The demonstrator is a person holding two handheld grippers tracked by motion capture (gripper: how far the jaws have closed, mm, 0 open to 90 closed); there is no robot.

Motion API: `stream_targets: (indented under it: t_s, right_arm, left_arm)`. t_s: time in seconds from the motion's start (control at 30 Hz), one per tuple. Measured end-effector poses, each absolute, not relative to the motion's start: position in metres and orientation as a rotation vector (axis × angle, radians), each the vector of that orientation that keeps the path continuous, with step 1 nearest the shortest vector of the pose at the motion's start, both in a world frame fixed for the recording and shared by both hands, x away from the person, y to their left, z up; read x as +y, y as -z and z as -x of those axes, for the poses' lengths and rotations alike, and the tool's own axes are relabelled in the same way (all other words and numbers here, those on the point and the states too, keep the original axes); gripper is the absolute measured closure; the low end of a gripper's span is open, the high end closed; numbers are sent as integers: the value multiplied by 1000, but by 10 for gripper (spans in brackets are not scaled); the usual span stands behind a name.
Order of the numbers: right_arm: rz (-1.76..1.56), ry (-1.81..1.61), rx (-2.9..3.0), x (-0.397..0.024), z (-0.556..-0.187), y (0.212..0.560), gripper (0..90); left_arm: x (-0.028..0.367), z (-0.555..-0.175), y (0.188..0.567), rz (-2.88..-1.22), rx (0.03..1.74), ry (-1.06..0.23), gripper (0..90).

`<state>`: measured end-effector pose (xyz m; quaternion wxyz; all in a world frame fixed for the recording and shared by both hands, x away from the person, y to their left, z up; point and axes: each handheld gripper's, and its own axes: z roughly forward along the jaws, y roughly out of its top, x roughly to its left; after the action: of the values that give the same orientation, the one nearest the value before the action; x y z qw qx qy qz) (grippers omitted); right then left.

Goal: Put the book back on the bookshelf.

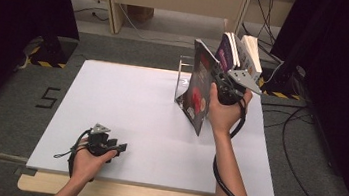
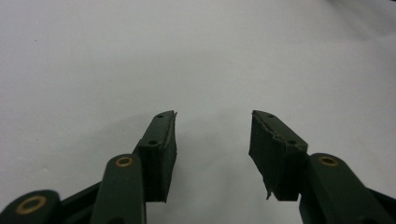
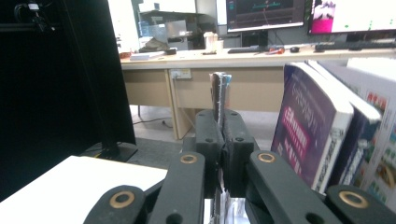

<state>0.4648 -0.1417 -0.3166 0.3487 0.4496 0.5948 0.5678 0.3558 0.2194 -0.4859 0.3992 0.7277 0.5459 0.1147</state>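
Here my right gripper (image 1: 215, 80) was up over the far right part of the white worktop (image 1: 125, 117), the forearm rising steeply from the near edge, the hand wrapped round the grip and the jaws pointing away from me toward the far edge. Its pads were pressed together on a thin dark-covered book (image 1: 199, 93), and in the right gripper view I saw that book (image 3: 219, 91) edge-on, standing up between the two black jaws. My left gripper (image 1: 118, 147) lay low near the near left corner, the wrist flat, the jaws aimed to the right across the board; in the left gripper view its jaws stood well apart with bare white surface between them, holding nothing. The book's lower corner sat at or just above the worktop; I could not tell which, since my hand covered part of its near edge. Its cover print was too blurred to read. A metal bookend (image 1: 183, 76) showed partly behind it. The book stood upright, tilted, its long axis running up and down, the cover facing left. Just right of it a row of leaning books (image 1: 241, 53) stood at the far right edge, their lower halves hidden behind my gripper.
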Motion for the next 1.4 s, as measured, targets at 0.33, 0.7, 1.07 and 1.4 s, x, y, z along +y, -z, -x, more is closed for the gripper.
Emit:
stream_targets:
  t_s: [0.33, 0.7, 1.07, 1.4]
  right_arm:
    - [-1171, -1456, 1551, -147, -449, 326, 855]
    - [-1258, -1413, 1609, -159, -450, 327, 802]
    - [-1267, -1402, 1644, -156, -463, 318, 743]
    - [-1296, -1324, 1709, -145, -478, 313, 763]
  left_arm:
    - [219, -356, 485, -1837, 1378, -294, 504]
    - [218, -355, 484, -1841, 1375, -294, 504]
    - [218, -356, 484, -1839, 1373, -291, 504]
    - [219, -356, 483, -1843, 1371, -289, 504]
